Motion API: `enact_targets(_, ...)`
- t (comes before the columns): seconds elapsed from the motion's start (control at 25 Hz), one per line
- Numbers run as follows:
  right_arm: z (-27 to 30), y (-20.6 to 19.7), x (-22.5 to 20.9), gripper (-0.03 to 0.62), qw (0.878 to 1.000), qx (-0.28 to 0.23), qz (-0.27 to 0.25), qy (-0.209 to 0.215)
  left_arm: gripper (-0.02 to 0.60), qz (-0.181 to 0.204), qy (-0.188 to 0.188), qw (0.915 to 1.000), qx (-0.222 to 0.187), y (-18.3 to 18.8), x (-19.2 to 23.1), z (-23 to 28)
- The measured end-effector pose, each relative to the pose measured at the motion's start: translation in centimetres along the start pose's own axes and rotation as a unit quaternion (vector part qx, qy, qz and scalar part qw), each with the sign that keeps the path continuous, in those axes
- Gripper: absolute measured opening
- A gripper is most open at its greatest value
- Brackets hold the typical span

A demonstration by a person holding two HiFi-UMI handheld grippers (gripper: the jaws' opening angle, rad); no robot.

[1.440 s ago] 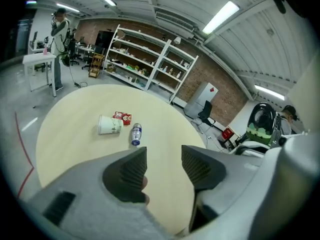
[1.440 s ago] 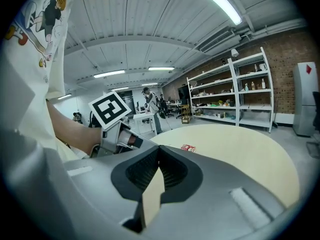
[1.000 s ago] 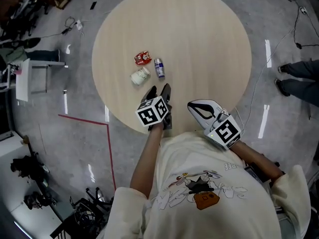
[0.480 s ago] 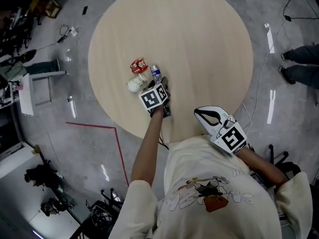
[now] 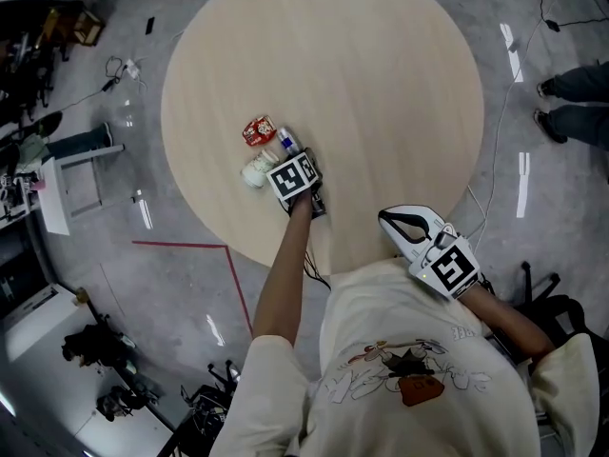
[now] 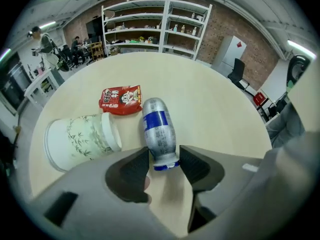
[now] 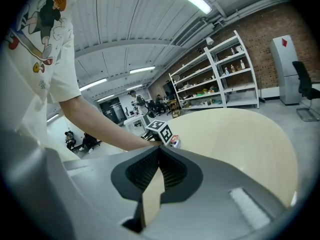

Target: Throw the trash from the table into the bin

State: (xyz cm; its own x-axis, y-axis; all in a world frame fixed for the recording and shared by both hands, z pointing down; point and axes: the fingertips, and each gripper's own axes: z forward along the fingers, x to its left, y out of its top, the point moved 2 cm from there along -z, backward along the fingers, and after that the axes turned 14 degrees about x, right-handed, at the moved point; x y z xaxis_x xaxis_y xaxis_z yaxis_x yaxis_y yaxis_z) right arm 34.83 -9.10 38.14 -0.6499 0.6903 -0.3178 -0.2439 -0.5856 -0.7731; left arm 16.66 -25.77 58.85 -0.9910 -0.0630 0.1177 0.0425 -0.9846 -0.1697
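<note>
A small silver bottle with a blue band (image 6: 157, 131) (image 5: 284, 140) lies on the round wooden table (image 5: 381, 84). My left gripper (image 6: 164, 166) (image 5: 291, 160) points steeply down at it. Its jaws have just been closing, and they now sit against both sides of the bottle's near end. A white paper cup with a leaf print (image 6: 80, 139) (image 5: 256, 171) lies on its side just left of the bottle. A red snack packet (image 6: 120, 99) (image 5: 257, 129) lies flat beyond the cup. My right gripper (image 5: 394, 221) (image 7: 159, 151) hangs shut and empty at the table's near edge.
A red tape line (image 5: 190, 246) runs across the grey floor to the left of the table. Someone's legs and shoes (image 5: 571, 89) stand at the right, near cables. White shelves (image 6: 160, 24) line the brick wall beyond the table.
My left gripper has moved forward and down from the table's near edge onto the bottle, and its jaws have narrowed around it. The right gripper has shifted only slightly.
</note>
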Motion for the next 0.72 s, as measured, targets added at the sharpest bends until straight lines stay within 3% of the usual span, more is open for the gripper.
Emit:
enact_targets(0.28, -0.2, 0.1, 0.5, 0.008, 1.0, -0.004, 0.007, 0.002, 0.172, 0.001, 0.004, 0.9999, -0.015, 0.0, -0.3, -0.9)
enact_targets(0.72, 0.0, 0.5, 3.3, 0.008, 0.999, -0.014, -0.028, 0.019, 0.17, -0.002, -0.042, 0.9966, -0.071, -1.9, -1.3, -5.4)
